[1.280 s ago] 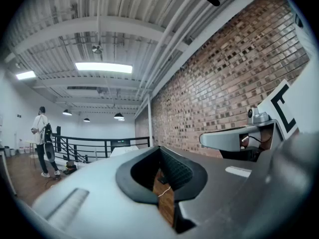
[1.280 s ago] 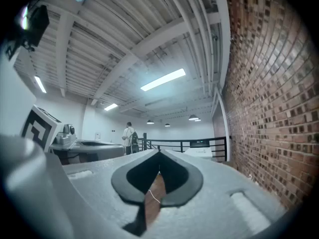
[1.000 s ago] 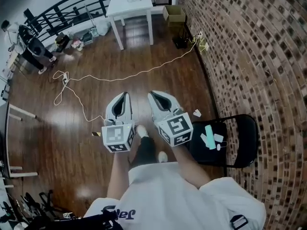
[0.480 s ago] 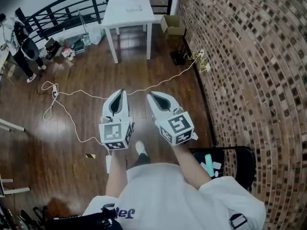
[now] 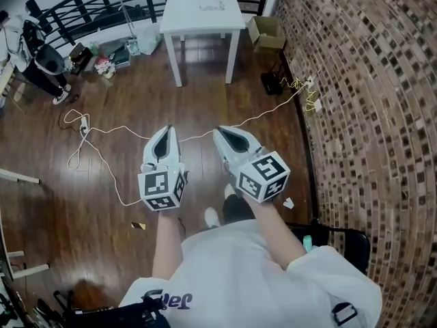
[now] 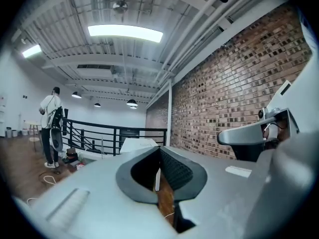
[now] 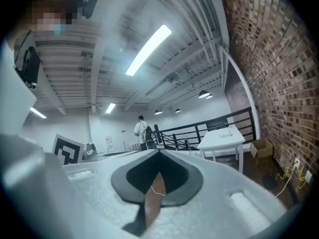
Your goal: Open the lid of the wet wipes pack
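Observation:
Both grippers are held out in front of me at waist height, over the wooden floor. My left gripper (image 5: 167,130) has its jaws closed tip to tip with nothing between them, as the left gripper view (image 6: 159,149) also shows. My right gripper (image 5: 220,131) is likewise shut and holds nothing (image 7: 158,153). A white table (image 5: 179,14) stands ahead by the railing, and a small flat pale item (image 5: 212,7) lies on its top, too small to identify. I cannot make out a wet wipes pack for certain.
A brick wall (image 5: 369,101) runs along the right. A black chair (image 5: 355,244) at lower right holds a teal item (image 5: 307,241). A white cable (image 5: 123,132) snakes over the floor. A cardboard box (image 5: 266,33) sits near the table. A person (image 5: 44,63) stands far left.
I have stepped forward toward the white table, so the chair has slid down to the frame's lower right. Both grippers stay shut and side by side.

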